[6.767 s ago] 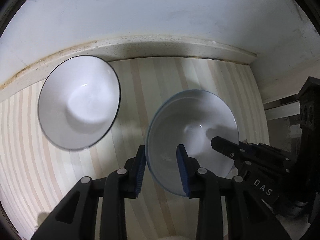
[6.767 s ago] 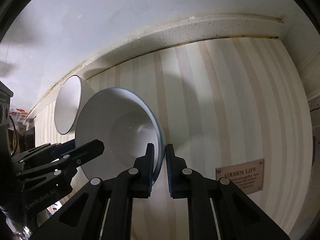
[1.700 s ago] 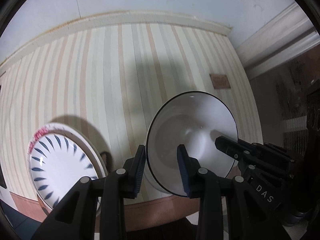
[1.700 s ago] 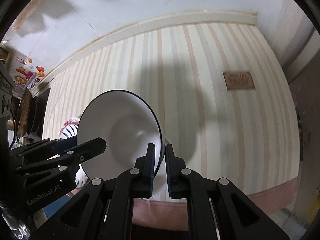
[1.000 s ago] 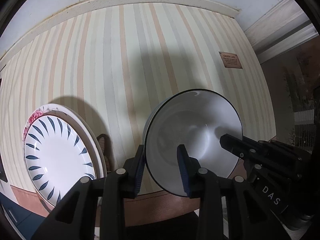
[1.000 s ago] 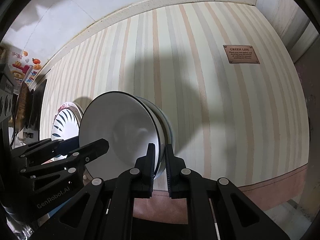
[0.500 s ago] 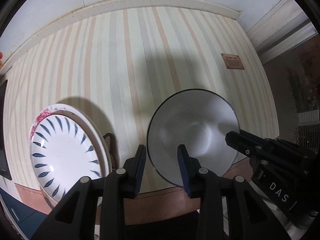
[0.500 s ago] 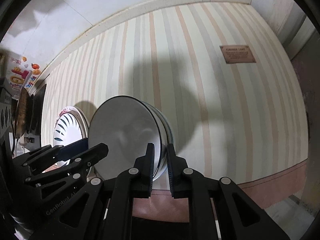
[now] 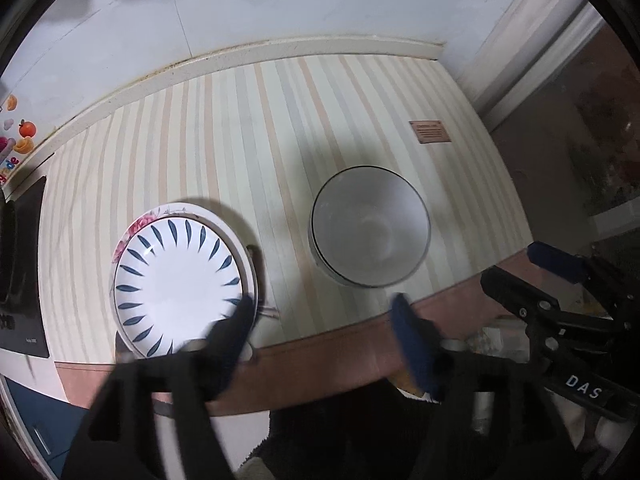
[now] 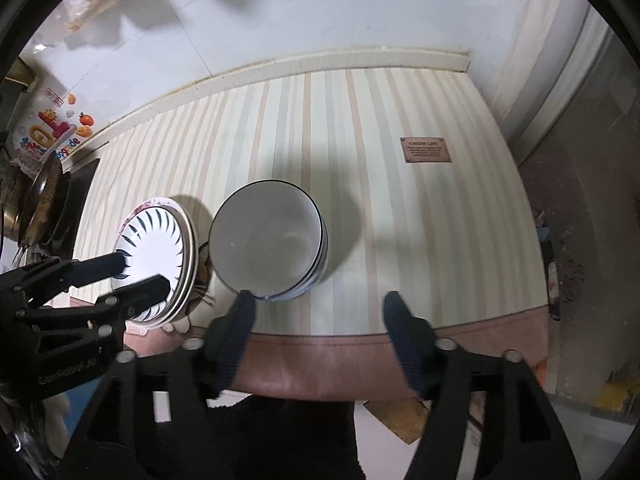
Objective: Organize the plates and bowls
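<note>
Bowls, white ceramic with dark rims [image 10: 266, 240], sit nested on the striped desk [image 10: 400, 220] beside stacked blue-petal plates [image 9: 176, 276], lower ones mostly hidden, while left gripper [image 9: 324, 320] and right gripper [image 10: 318, 316] are opening, blurred, holding nothing.

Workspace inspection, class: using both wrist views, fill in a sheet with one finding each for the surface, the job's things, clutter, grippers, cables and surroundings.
Surface: striped mat on a counter, brown front edge.
Job's things: bowls stacked; plates stacked beside them, apart.
Clutter: small brown plaque on the mat.
Grippers: left gripper and right gripper both opening, nothing between the jaws.
Cables: nothing seen.
Surroundings: white wall behind; stickers and a pan at left.
</note>
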A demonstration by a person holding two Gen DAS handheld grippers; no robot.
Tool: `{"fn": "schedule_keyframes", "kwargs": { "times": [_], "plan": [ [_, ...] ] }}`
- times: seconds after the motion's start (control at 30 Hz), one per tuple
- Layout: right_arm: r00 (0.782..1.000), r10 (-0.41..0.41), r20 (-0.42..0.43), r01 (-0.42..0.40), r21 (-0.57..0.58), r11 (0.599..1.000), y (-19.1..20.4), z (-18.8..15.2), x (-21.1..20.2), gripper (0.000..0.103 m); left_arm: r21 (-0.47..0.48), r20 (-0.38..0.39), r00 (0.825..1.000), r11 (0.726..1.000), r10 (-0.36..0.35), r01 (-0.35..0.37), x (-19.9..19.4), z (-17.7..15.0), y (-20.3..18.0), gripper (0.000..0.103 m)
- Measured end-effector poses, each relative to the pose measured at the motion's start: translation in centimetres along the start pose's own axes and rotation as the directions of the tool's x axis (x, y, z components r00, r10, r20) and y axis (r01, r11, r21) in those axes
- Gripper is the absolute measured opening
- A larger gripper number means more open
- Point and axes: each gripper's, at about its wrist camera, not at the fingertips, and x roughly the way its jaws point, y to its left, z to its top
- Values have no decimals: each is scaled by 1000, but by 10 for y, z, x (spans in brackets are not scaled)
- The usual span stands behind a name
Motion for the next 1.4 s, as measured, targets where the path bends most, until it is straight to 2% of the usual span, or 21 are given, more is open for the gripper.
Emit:
{"fn": "schedule_keyframes", "kwargs": {
  "times": [0.03,0.23,0.33,0.53,0.6,0.63,0.67,0.7,0.77,0.83,0.9,1.07,1.17,1.23,1.33,1.37,1.4],
  "plan": [
    [1000,0,5,0,6,1000,0,-4,-6,83,2,6,1000,1000,-9,9,-5,-3,1,81],
    [1000,3,24,-3,26,1000,0,-19,-29,89,-6,41,998,998,-57,57,-21,-8,1,91],
    [999,9,43,-10,41,999,-2,-22,-35,93,-19,45,996,997,-80,81,-22,-8,2,92],
    [999,32,43,-34,59,998,-6,-19,-31,95,-28,43,995,996,-86,87,-14,1,4,92],
    [995,88,36,-91,83,992,-11,-15,-21,95,-46,49,994,994,-100,102,-6,10,9,92],
    [986,161,34,-164,109,981,-16,-12,-12,95,-60,51,994,993,-98,101,0,16,13,92],
    [974,223,33,-225,135,965,-22,-10,-4,95,-76,48,993,991,-106,109,7,21,16,92],
    [951,309,30,-308,190,932,-33,-6,12,95,-101,41,991,986,-130,134,18,29,22,92],
    [925,380,24,-373,261,890,-47,-1,36,95,-151,2,987,975,-163,162,41,41,33,92],
    [899,437,21,-420,321,849,-61,5,68,95,-222,-51,973,952,-226,209,69,52,45,92],
    [883,468,8,-441,349,827,-67,9,94,95,-277,-98,956,930,-278,242,96,59,53,92],
    [843,538,-18,-493,375,785,-71,17,148,95,-312,-183,907,897,-380,313,151,72,52,91],
    [832,554,-37,-501,380,777,-70,21,174,93,-323,-227,877,882,-424,343,173,72,49,79],
    [824,564,-58,-502,386,774,-68,23,187,83,-335,-235,866,873,-442,355,181,71,49,64],
    [817,569,-89,-493,403,771,-65,25,204,64,-355,-227,858,859,-461,368,188,68,53,59],
    [820,564,-100,-485,403,776,-63,24,208,60,-362,-216,856,852,-470,377,188,66,54,59],
    [832,541,-122,-458,396,796,-61,23,213,54,-369,-205,855,846,-477,384,188,65,55,59]
  ]
}}
